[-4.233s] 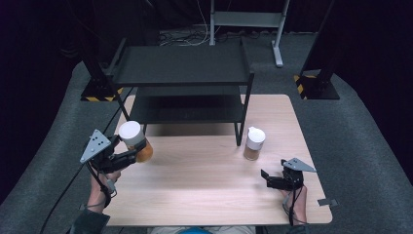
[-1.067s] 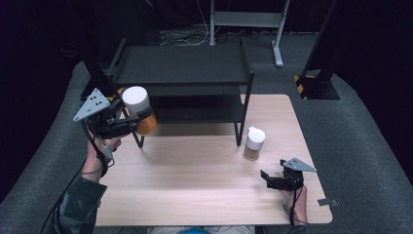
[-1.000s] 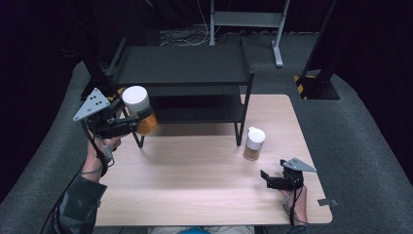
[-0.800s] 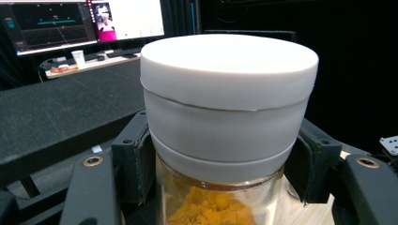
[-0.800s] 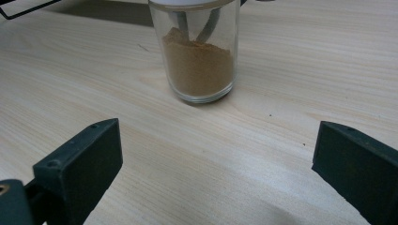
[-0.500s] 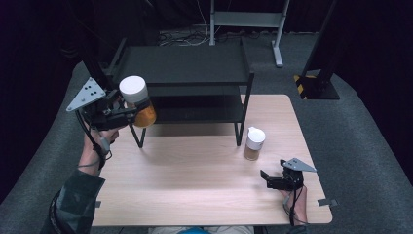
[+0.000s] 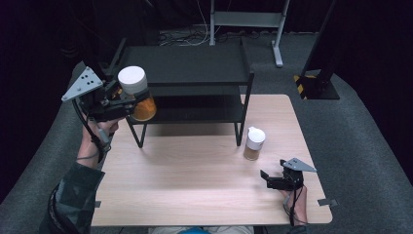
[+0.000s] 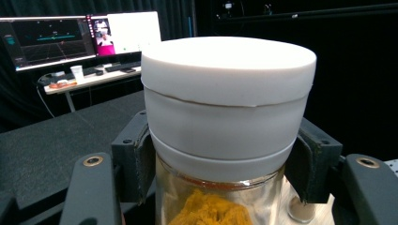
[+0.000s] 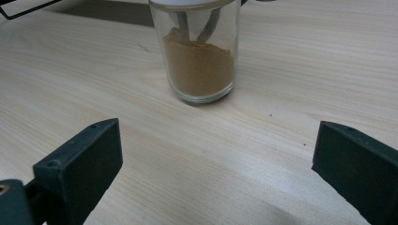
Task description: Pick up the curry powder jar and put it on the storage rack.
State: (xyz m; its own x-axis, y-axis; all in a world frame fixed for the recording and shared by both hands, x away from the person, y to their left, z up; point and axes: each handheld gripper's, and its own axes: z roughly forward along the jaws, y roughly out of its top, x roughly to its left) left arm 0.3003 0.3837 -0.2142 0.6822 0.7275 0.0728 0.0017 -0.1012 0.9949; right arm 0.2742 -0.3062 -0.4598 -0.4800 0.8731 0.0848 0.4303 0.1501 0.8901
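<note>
We have the white-lidded jar of yellow powder (image 7: 138, 95) clamped in our left gripper (image 7: 127, 101) in the air beside the black shelf rack (image 7: 195, 73), not yet shelved, while our right gripper (image 7: 266, 177) rests wide open near the jar of brown powder (image 7: 253, 143) on the table.

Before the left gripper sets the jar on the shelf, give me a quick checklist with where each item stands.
1. Grip: left gripper jaws clamp the jar just below its white lid: ok.
2. Jar upright, lid seated: ok.
3. Jar raised to about the level of the shelf top: ok.
4. Top of the shelf bare where the jar would land: ok.
5. Right gripper open, low on the table, away from the shelf: ok.
6. Small jar stands apart by the shelf's right leg: ok.
</note>
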